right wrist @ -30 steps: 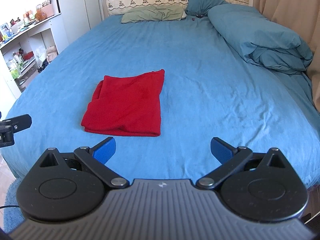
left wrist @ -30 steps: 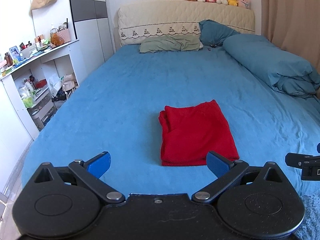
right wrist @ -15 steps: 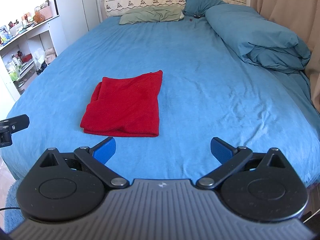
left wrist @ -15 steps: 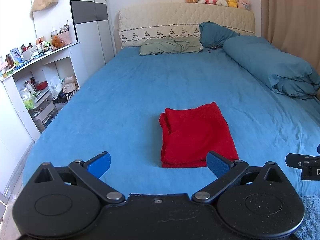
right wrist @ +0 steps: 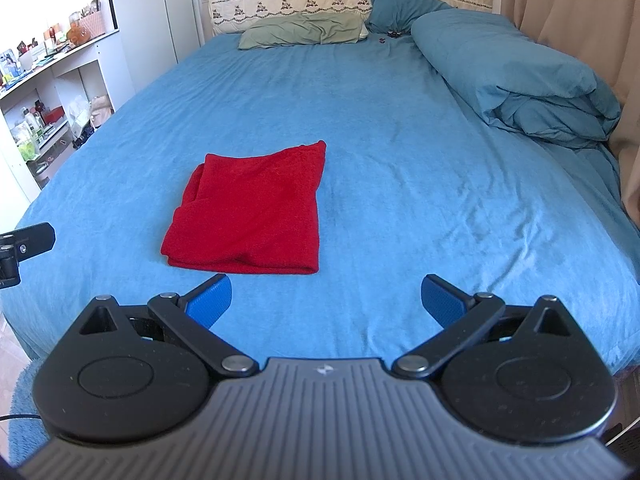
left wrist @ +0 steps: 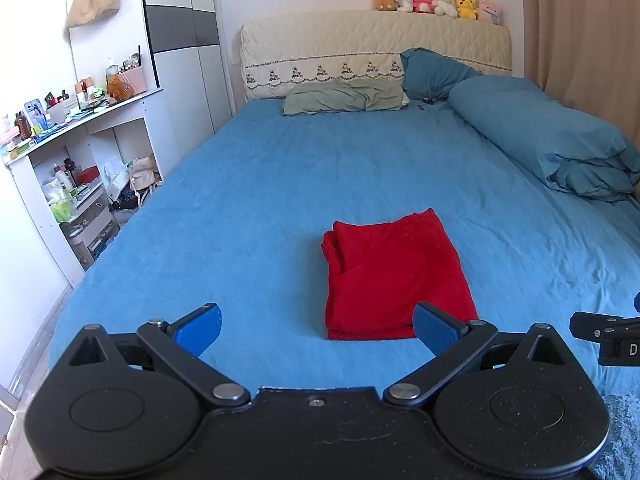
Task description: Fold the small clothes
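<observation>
Left wrist view shows the left gripper [left wrist: 316, 326] with its blue fingers spread wide and holding nothing, above the near edge of the bed [left wrist: 260, 200]. The red cloth [left wrist: 394, 276] lies folded on the blue sheet, just ahead of the right finger. The right gripper [right wrist: 326, 300] is also wide and empty, the cloth [right wrist: 252, 216] ahead to its left.

A red garment [left wrist: 394, 276] lies folded into a flat rectangle on the bed. Its thick folded edge faces six o'clock, with layers bunched toward nine.
</observation>
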